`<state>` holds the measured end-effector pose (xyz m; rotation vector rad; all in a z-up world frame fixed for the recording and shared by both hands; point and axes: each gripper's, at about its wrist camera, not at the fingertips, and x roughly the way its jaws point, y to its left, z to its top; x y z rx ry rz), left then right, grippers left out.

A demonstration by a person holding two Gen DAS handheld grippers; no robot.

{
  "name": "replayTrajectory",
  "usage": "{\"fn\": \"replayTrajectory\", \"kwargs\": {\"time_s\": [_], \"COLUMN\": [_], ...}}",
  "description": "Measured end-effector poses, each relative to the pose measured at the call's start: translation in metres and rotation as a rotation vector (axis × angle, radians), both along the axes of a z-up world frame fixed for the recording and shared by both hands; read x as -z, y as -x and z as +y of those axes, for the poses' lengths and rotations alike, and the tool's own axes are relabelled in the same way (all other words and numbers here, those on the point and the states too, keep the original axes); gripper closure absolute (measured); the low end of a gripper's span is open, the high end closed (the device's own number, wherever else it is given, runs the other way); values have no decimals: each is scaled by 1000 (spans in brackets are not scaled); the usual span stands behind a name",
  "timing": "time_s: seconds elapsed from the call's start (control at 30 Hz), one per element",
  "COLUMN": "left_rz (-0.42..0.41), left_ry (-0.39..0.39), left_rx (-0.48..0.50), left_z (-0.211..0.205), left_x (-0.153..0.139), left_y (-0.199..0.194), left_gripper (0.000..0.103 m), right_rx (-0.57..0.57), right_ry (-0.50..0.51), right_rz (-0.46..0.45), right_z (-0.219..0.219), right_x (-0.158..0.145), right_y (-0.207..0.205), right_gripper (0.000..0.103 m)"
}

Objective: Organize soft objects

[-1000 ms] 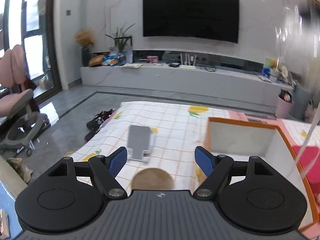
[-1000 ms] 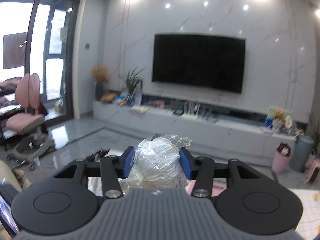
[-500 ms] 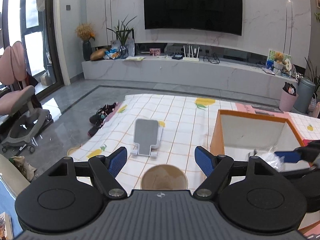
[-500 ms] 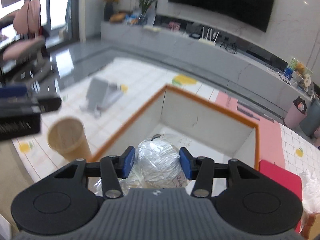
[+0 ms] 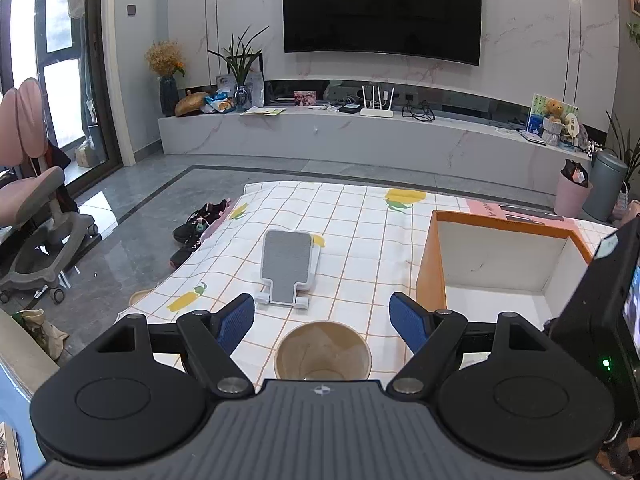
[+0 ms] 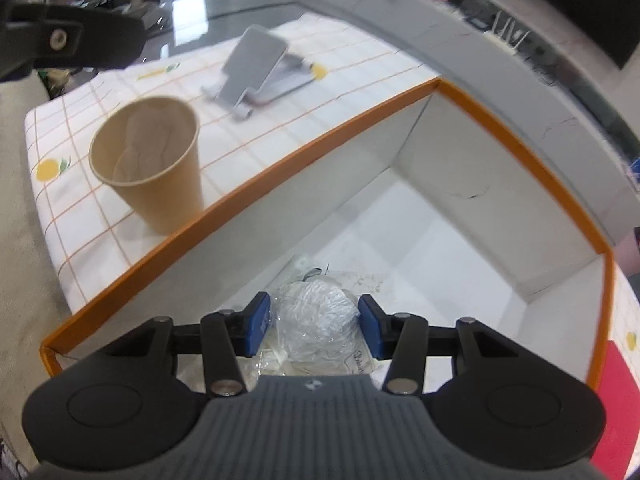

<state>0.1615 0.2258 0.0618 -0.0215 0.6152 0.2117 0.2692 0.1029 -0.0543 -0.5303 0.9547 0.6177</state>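
My right gripper (image 6: 314, 322) is shut on a soft white bundle wrapped in clear plastic (image 6: 316, 316), low inside the orange-rimmed white box (image 6: 304, 148), near its front left corner. The bundle's lower part is hidden behind the gripper body, so I cannot tell if it touches the box floor. My left gripper (image 5: 322, 322) stands open with nothing between its blue pads, hovering above a brown paper cup (image 5: 322, 354). That same cup (image 6: 154, 164) stands just left of the box. The box (image 5: 434, 264) also shows in the left wrist view, at the right.
A grey phone stand (image 5: 290, 268) lies on the checked tablecloth (image 5: 352, 232) beyond the cup; the right wrist view has the phone stand (image 6: 258, 68) too. A red object (image 6: 616, 404) lies right of the box. Shoes (image 5: 198, 226) and a pink chair (image 5: 28, 200) stand on the floor at left.
My right gripper has swung down from facing the TV wall and sunk into the box, still holding the bundle. Its body now shows at the right edge of the left wrist view. The left gripper kept still.
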Motion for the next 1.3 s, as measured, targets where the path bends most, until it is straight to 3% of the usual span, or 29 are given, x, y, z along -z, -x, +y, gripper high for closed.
{"fn": "replayTrajectory", "kwargs": {"time_s": [0.13,0.2,0.37,0.47,0.7,1.03,1.23,1.3], "left_rz": [1,-8,2,17,-8,-74,-97,-112], "left_ry": [1,7,33,79,103,74,-26,-25], "left_rx": [4,-3,10,18,31,110,188,225], "left_z": [0,0,0,2,-2,-46,-110,-132], "left_x": [-2,-4,-10,-14,-39,-59,-43,-34], "left_y": [0,2,5,7,19,53,71,78], "left_gripper": [13,16,16,16,16,14,14,14], "right_rx": [-29,-55,-105,-89,-25,215,353,407], "right_ry": [-7,13,10,-16,-137,-196,-174,-163], "right_rz": [11,-24,-101,-134,-186,-298,-316,-302], "right_z": [-1,-3,-7,-19,-61,-187,-283,-314], "right_x": [-3,-7,-16,-29,-80,-148,-142,-131], "right_y": [2,11,26,31,47,94,137,149], "right_gripper": [49,32,23,21,18,12,11,10]}}
